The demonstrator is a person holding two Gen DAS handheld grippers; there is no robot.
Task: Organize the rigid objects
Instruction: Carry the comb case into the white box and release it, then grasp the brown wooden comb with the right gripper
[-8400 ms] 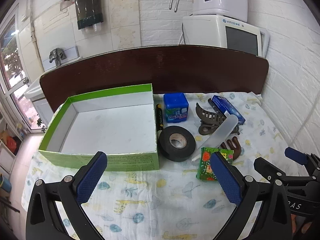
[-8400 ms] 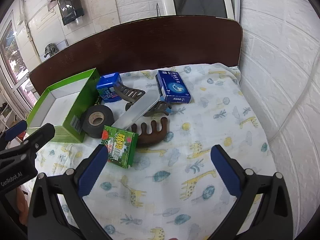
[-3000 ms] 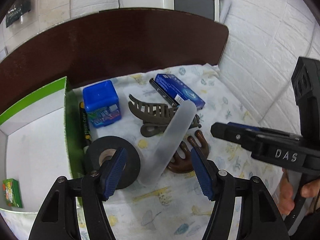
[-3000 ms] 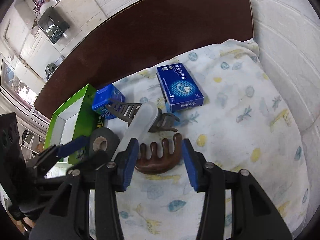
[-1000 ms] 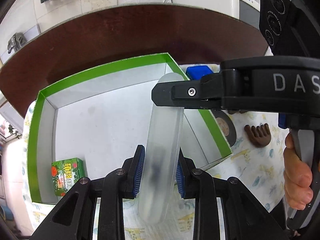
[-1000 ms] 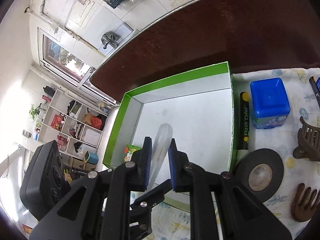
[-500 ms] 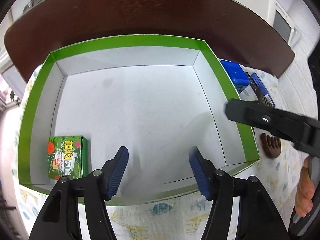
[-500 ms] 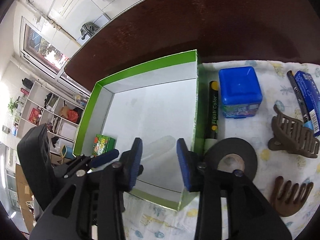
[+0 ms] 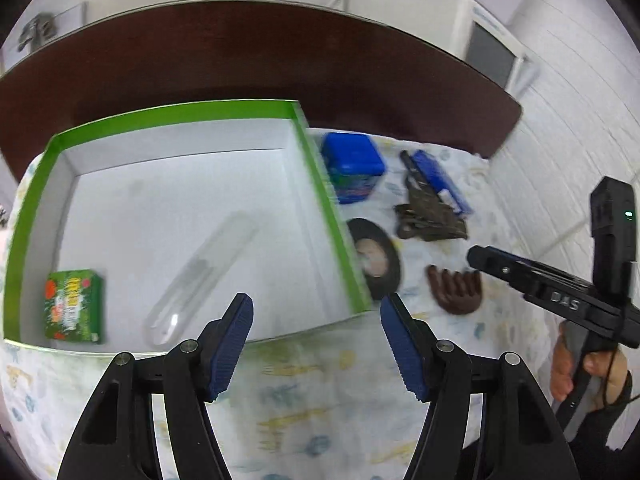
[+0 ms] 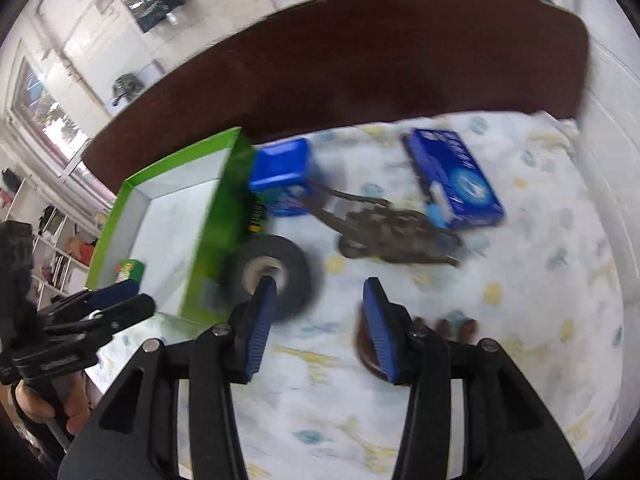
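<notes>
The green box [image 9: 316, 184] holds a clear plastic case [image 9: 200, 276] lying diagonally and a small green carton [image 9: 72, 306]. My left gripper [image 9: 316, 338] is open and empty above the box's near right corner. My right gripper [image 10: 320, 320] is open and empty over the cloth, with the black tape roll [image 10: 276, 276] at its left pad and the brown wooden comb [image 10: 444, 330] under its right pad. The tape roll [image 9: 376, 258], the comb [image 9: 456, 292], a brown hair claw [image 9: 428, 220], a blue cube box [image 9: 352, 166] and a flat blue box [image 10: 456, 178] lie right of the green box.
A dark wooden headboard [image 9: 248, 64] runs along the back. A white brick wall [image 9: 580, 140] closes the right side. The printed cloth [image 10: 540, 300] covers the surface. My right gripper also shows at the right of the left wrist view [image 9: 540, 280].
The clear case left both grippers and now lies in the green box. Both grippers opened and pulled back; the right one swung right, over the tape roll and comb.
</notes>
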